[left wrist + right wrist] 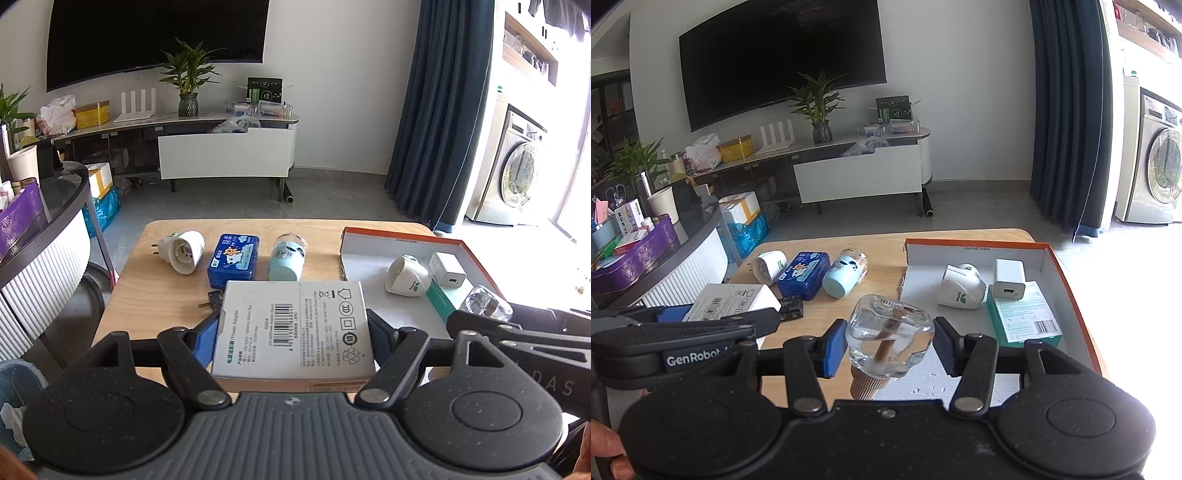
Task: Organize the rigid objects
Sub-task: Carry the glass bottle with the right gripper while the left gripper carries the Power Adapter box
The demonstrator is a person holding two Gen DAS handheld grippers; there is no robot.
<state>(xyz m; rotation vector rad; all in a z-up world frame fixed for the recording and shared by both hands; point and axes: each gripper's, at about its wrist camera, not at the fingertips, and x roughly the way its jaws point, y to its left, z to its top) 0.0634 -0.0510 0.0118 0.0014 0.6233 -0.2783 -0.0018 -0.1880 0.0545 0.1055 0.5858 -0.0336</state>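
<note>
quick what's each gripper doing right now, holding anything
Left gripper: shut on the white power adapter box.
Right gripper: around the clear glass bottle; left pad touches, right pad shows a gap, so cannot tell.
</note>
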